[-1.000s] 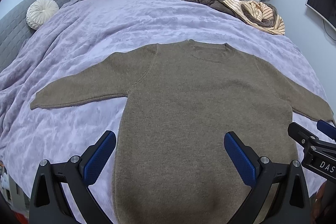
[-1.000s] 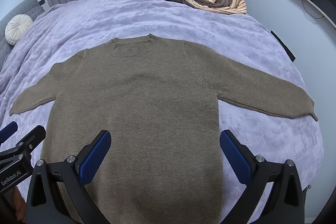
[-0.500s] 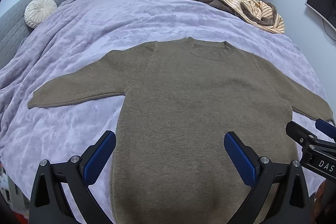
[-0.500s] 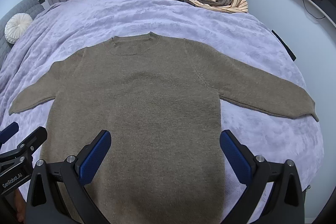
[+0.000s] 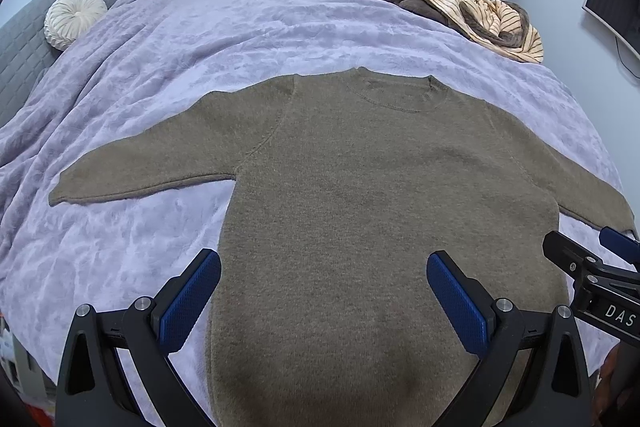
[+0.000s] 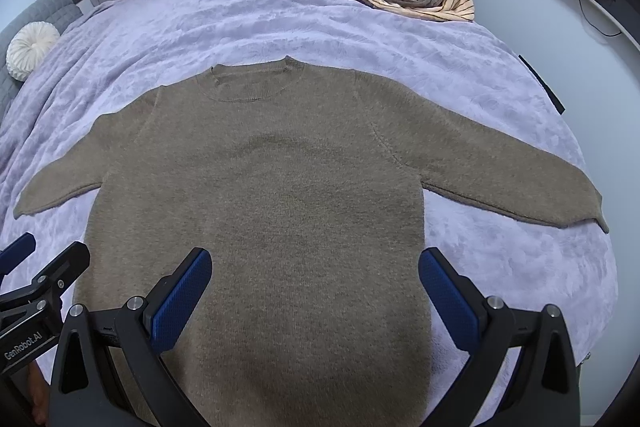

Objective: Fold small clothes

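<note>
The brown sweater [image 5: 360, 195] is laid flat on the lavender blanket [image 5: 248, 27], sleeves spread, collar at the far end. The left gripper [image 5: 324, 297] and right gripper [image 6: 316, 291] are held above its lower body, jaws wide apart and gripping nothing.

An olive-brown knit sweater [image 5: 372, 195] lies flat and unfolded, neckline at the far end from the fingers. Both sleeves spread outward (the body looks smooth). Its lower body lies beneath and between the fingers.
</note>
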A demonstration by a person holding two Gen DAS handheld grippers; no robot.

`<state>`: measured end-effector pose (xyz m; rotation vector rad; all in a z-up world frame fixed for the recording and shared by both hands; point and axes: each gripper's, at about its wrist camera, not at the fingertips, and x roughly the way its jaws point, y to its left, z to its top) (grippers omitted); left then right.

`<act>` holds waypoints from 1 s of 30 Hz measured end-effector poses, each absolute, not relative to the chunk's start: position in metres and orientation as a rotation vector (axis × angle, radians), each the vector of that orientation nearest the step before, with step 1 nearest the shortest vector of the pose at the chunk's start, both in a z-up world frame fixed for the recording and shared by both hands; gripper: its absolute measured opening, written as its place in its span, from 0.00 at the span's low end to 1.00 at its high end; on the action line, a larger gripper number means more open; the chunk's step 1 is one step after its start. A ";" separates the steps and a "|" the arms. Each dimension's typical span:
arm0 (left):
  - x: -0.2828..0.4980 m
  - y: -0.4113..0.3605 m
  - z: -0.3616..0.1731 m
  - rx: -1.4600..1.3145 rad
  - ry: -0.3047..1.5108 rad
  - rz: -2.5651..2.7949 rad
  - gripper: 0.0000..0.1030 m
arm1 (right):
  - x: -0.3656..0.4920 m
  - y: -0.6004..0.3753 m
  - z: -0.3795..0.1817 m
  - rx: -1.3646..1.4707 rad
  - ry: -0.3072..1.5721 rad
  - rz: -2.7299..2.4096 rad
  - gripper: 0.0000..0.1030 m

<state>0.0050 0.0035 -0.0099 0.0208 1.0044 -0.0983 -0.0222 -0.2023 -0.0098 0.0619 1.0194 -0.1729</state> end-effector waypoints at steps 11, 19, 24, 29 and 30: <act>0.009 0.005 -0.014 0.017 1.011 -0.101 1.00 | -0.017 -0.200 -0.013 0.057 1.029 -0.170 1.00; 0.016 0.010 -0.020 0.001 1.030 -0.110 1.00 | -0.013 -0.196 -0.015 0.052 1.037 -0.168 1.00; 0.020 0.012 -0.022 -0.009 1.041 -0.116 1.00 | -0.007 -0.193 -0.018 0.047 1.048 -0.170 1.00; 0.025 0.014 -0.027 -0.018 1.054 -0.120 1.00 | -0.003 -0.193 -0.021 0.039 1.056 -0.182 1.00; 0.027 0.015 -0.028 -0.021 1.057 -0.120 1.00 | -0.002 -0.194 -0.021 0.041 1.058 -0.182 1.00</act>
